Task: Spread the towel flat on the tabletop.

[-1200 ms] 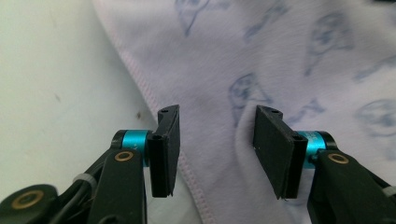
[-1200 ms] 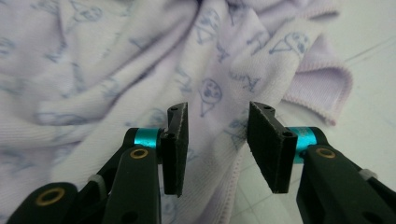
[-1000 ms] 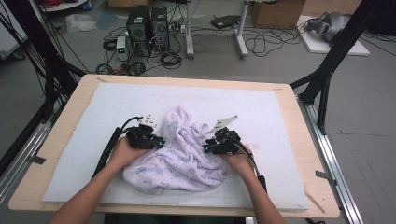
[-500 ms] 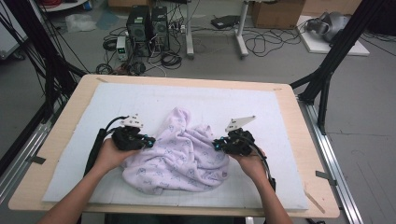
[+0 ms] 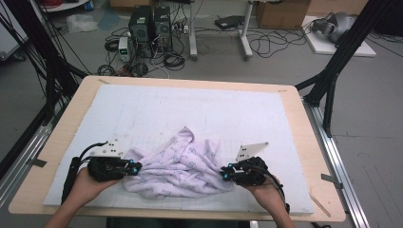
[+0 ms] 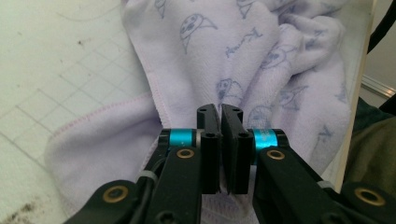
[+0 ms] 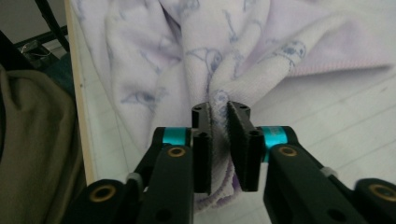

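A crumpled lilac printed cloth (image 5: 178, 166) is bunched on the white mat (image 5: 142, 109) of the table (image 5: 304, 142), toward 6 o'clock. Its 9 o'clock edge is clamped in the left gripper (image 5: 135, 167), whose jaws are almost fully closed on a thin fold. A thicker fold at 3 o'clock is pinched by the right gripper (image 5: 224, 174).

So there's one lilac printed towel (image 5: 178, 166), one white mat (image 5: 190, 109) on one table (image 5: 304, 142), two claws, left (image 5: 135, 168) and right (image 5: 223, 175), two computer towers (image 5: 151, 23) behind.
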A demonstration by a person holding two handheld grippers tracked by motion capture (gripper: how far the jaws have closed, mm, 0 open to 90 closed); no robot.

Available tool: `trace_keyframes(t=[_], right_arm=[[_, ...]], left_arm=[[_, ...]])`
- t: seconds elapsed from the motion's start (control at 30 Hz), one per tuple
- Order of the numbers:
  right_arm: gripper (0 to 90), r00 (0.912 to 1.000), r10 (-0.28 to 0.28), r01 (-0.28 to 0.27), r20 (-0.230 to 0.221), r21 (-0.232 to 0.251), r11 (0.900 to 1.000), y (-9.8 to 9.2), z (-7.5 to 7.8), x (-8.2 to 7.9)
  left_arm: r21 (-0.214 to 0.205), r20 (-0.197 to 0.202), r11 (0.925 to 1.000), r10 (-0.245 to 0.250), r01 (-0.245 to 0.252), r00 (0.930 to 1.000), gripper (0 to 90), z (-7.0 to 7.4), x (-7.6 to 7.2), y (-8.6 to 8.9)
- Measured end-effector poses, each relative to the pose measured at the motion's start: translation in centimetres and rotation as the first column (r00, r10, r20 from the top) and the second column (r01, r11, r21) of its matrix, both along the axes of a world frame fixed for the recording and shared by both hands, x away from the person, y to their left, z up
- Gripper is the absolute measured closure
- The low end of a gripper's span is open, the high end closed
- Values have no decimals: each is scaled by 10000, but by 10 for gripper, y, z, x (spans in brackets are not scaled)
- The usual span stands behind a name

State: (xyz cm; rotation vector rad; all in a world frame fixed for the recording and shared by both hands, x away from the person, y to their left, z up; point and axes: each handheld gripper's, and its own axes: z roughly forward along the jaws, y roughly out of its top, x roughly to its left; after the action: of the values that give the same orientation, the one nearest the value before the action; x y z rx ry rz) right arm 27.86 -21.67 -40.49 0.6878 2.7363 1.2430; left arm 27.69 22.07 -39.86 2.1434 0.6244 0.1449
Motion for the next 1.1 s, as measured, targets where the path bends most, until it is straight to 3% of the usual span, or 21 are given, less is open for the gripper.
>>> trace_keyframes(t=[0.07,0.1,0.13,0.27,0.3,0.4,0.53,0.57,0.63,0.67,0.7,0.73,0.77,0.87,0.93,1.0,1.1], right_arm=[[700,9997,-116,112,207,193,9998,1,10,6],[643,9989,-246,228,402,444,9988,3,17,17],[643,9989,-246,228,402,444,9988,3,17,17],[588,9970,-427,393,643,542,9978,13,20,45],[570,9965,-514,491,657,354,9982,17,18,52],[548,9966,-636,629,526,137,9979,25,8,69],[535,9955,-834,862,450,-630,9943,32,-12,84],[537,9954,-860,891,410,-796,9928,34,-17,87],[552,9963,-831,851,222,-1150,9897,37,-26,93],[566,9964,-829,847,196,-1335,9874,38,-30,94],[598,9963,-825,851,251,-1307,9878,39,-31,94],[646,9958,-852,887,340,-1211,9887,38,-32,95],[680,9954,-882,919,362,-1159,9890,38,-32,95],[850,9970,-764,774,136,-991,9921,35,-32,98],[868,9973,-725,730,83,-971,9926,34,-32,98],[874,9969,-753,774,244,-1061,9913,32,-28,96],[875,9951,-879,911,443,-766,9929,24,-19,94]], left_arm=[[-183,38,9998,-28,29,10000,739,5,10,-5],[-187,143,9998,47,-44,9999,672,8,16,-8],[-215,168,9998,23,-20,9999,672,12,24,-11],[-375,399,9991,190,-175,9990,625,20,56,-32],[-275,457,9994,231,-219,9987,621,20,63,-38],[102,82,9998,198,-199,9998,604,9,83,-57],[1051,-299,9938,396,-363,9988,585,-17,100,-75],[1252,-560,9916,399,-326,9976,585,-25,104,-79],[1553,-787,9878,271,-146,9965,621,-34,107,-84],[1544,-653,9880,211,-108,9976,669,-34,107,-84],[1691,-572,9856,106,-8,9983,724,-34,107,-85],[1723,-554,9850,13,82,9985,843,-34,106,-85],[1668,-632,9860,51,55,9980,867,-34,107,-85],[1660,-709,9861,209,-89,9973,895,-33,107,-83],[1875,-530,9821,259,-156,9983,898,-30,107,-78],[1567,-382,9865,537,-471,9978,899,-25,105,-72],[1218,-204,9900,744,-714,9970,899,-14,103,-62]])
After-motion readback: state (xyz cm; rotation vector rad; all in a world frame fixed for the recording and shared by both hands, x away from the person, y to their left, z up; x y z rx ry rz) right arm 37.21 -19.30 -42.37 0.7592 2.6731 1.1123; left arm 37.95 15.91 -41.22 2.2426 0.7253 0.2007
